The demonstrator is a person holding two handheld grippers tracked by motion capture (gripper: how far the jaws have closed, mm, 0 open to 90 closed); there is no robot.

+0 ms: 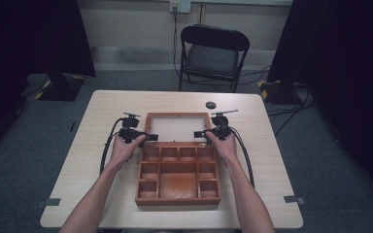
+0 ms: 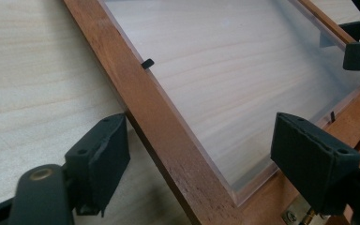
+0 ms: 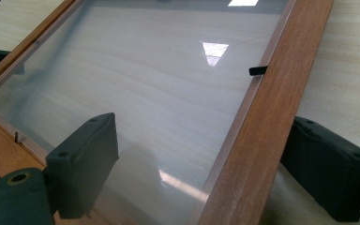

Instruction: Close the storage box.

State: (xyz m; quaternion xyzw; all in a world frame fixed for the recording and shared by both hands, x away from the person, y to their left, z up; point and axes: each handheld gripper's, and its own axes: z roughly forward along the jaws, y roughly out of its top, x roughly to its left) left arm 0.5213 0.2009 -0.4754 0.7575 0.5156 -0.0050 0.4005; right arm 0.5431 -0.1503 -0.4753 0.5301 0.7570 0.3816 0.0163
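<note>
1. One wooden box (image 1: 178, 180) lies open on the table (image 1: 262, 145), near the person's side of both grippers; I count ten compartments.
2. One lid (image 1: 177, 127), a wooden frame with a clear pane, lies flat between the two grippers.
3. The left gripper (image 1: 151, 137) straddles the lid's left rail (image 2: 168, 140); jaws apart, pads not pressing it.
4. The right gripper (image 1: 197, 134) straddles the right rail (image 3: 258, 136); jaws likewise apart, pads clear of the wood.
5. One small dark disc (image 1: 211, 105) sits beyond the right gripper.
6. One light wooden table, grey carpet, one black folding chair (image 1: 213, 56) beyond, dark curtains at both sides.
</note>
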